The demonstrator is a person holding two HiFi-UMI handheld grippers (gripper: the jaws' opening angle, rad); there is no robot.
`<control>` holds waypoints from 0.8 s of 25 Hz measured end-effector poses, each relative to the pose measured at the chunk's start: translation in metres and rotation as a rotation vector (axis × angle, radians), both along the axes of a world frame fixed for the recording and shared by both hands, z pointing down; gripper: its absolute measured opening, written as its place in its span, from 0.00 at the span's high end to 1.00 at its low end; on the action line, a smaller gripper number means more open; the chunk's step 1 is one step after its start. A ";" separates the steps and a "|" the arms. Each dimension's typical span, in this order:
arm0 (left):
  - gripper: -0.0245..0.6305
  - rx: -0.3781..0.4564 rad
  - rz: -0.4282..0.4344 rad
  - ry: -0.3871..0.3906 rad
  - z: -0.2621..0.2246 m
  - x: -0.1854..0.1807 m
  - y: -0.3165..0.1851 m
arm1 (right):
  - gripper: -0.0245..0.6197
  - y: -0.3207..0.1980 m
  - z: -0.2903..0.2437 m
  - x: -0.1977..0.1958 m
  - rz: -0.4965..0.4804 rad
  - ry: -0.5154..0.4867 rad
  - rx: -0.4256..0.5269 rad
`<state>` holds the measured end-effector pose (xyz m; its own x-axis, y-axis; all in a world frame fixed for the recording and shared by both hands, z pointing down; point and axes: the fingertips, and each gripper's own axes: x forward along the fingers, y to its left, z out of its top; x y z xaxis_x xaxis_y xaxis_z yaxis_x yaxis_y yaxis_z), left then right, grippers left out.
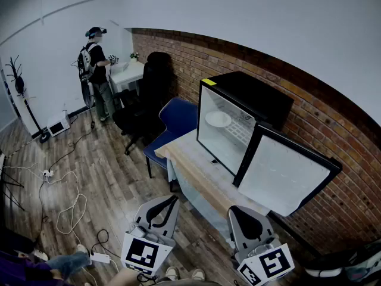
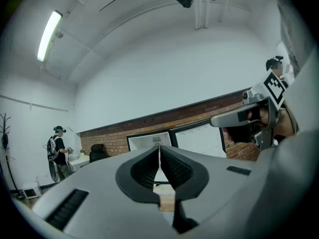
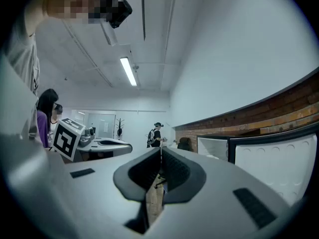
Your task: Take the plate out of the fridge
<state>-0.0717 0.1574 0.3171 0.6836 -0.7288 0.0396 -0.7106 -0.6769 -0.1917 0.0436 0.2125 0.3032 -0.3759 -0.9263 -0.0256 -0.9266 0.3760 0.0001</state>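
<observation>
Brick wall (image 1: 178,55) backs a wooden table (image 1: 189,159) where the small fridge (image 1: 256,94) stands with its door (image 1: 286,174) swung wide to the right, which leaves the white plate (image 1: 218,119) open to reach, lying flat on a shelf inside. The left gripper (image 2: 159,151) and the right gripper (image 3: 161,153) hang low before the table, jaws pressed together on nothing, probably because the reach has not begun; the plate lies well ahead of both, roughly between their lines
</observation>
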 end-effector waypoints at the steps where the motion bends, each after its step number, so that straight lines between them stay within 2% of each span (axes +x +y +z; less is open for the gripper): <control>1: 0.93 0.002 0.001 0.000 0.000 0.001 -0.001 | 0.91 -0.001 0.000 0.001 -0.001 -0.001 0.001; 12: 0.93 0.032 0.006 -0.006 -0.003 0.006 -0.008 | 0.91 -0.009 -0.005 0.007 0.000 -0.042 0.019; 20: 0.93 0.009 -0.027 0.001 -0.001 0.012 -0.009 | 0.91 -0.013 -0.001 0.014 -0.025 -0.037 0.015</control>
